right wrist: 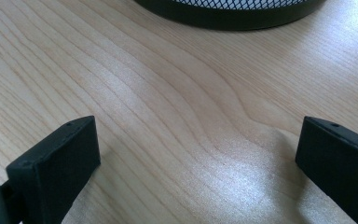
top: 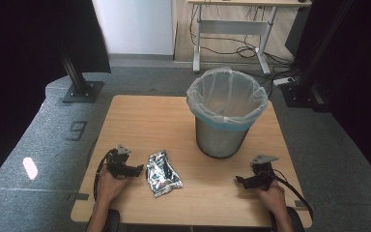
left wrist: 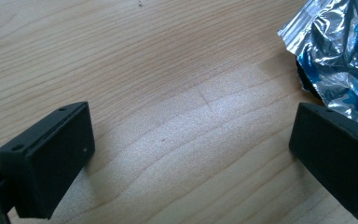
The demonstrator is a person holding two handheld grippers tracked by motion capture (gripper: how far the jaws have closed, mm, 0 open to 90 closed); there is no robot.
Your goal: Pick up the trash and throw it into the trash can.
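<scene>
A crumpled silver foil packet (top: 163, 173) lies flat on the wooden table (top: 145, 121), near its front edge. Just left of it rests the left gripper (top: 136, 169), jaws spread wide apart. Well to the right, the right gripper (top: 241, 181) also sits with jaws apart, empty. Behind stands a mesh wastebasket (top: 226, 113).

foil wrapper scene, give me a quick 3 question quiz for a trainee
1. True or false: the foil wrapper lies inside the mesh bin.
2. Which gripper is nearer the wrapper? A) left gripper B) right gripper
3. Fill in: the bin is lined with a clear plastic ____.

Key
1. False: it lies on the table, in front of the bin and to its left.
2. A: its open jaws sit just beside the wrapper.
3. Bag.
</scene>
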